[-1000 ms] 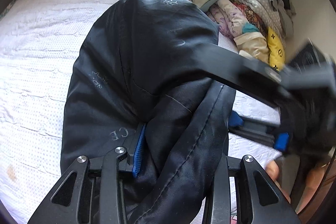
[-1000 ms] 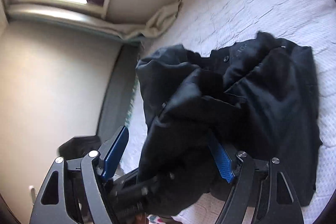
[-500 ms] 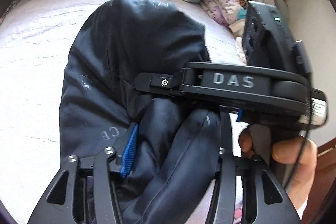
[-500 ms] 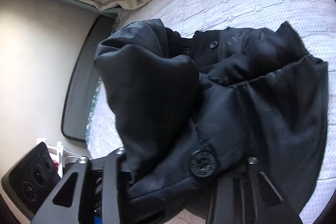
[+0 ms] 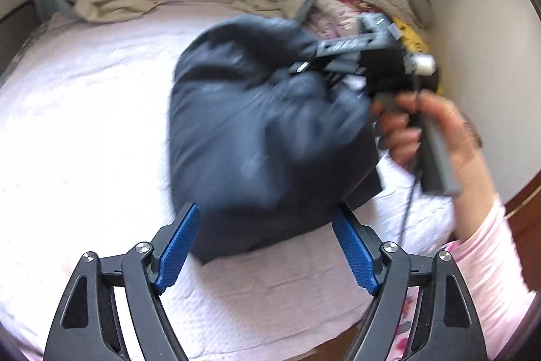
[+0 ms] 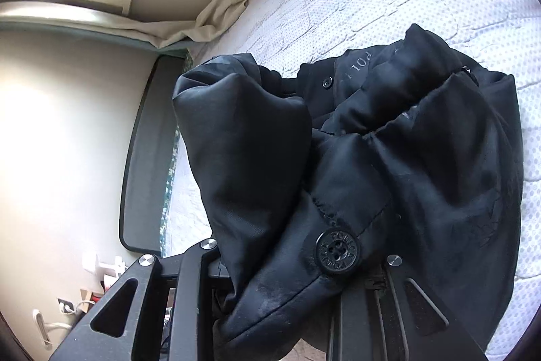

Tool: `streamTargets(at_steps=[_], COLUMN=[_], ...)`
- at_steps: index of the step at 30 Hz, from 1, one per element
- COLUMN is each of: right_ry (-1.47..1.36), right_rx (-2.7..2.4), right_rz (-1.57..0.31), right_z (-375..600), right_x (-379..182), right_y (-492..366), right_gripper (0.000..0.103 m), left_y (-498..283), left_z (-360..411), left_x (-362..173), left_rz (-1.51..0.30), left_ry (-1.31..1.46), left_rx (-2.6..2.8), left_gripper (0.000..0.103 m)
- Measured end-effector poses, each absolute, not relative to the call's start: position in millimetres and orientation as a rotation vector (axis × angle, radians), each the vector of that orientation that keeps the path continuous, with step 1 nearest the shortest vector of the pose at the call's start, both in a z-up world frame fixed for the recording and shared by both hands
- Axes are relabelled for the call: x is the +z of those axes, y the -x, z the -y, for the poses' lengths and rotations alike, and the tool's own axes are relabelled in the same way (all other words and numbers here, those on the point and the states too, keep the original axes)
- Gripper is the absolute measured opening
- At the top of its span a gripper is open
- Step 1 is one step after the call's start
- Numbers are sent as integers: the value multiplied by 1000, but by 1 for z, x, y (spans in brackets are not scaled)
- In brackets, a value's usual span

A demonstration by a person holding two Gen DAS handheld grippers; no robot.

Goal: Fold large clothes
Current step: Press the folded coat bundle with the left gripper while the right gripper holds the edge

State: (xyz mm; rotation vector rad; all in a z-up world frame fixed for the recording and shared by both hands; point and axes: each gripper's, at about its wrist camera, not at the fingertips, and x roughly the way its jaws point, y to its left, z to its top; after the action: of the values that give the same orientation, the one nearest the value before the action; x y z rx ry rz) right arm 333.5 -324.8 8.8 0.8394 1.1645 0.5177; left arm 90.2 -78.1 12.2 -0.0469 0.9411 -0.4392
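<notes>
Here, one black jacket (image 5: 257,137) on bed (image 5: 84,137), left hand-held gripper (image 5: 263,246) opening, empty, right hand-held gripper (image 6: 287,276) closing, pinching jacket.

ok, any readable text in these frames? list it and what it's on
"POL", then cut off by a fold: pale letters on the black jacket near its collar, right wrist view.
Raised lettering round the rim of the large black button: too small to read for certain.
Pale marks on the jacket in the left wrist view: blurred, unreadable.
</notes>
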Motion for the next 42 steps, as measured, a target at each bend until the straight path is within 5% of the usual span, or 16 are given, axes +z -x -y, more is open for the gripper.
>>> streamTargets(at_steps=[22, 30, 37, 42], right_ry=[-768, -774, -783, -770], right_rx=[455, 369, 360, 331], right_rz=[-979, -1021, -1020, -1020], right_z=[380, 418, 426, 426], right_x=[59, 35, 30, 28], right_y=[-290, -280, -280, -284], right_gripper=[15, 14, 14, 14], left_y=[-135, -104, -106, -140], left_z=[88, 83, 71, 99], left_x=[-91, -35, 56, 58], left_rz=[-1085, -1083, -822, -827], left_ry=[21, -18, -84, -120], left_rx=[-254, -443, -530, -636], left_gripper=[87, 84, 85, 85])
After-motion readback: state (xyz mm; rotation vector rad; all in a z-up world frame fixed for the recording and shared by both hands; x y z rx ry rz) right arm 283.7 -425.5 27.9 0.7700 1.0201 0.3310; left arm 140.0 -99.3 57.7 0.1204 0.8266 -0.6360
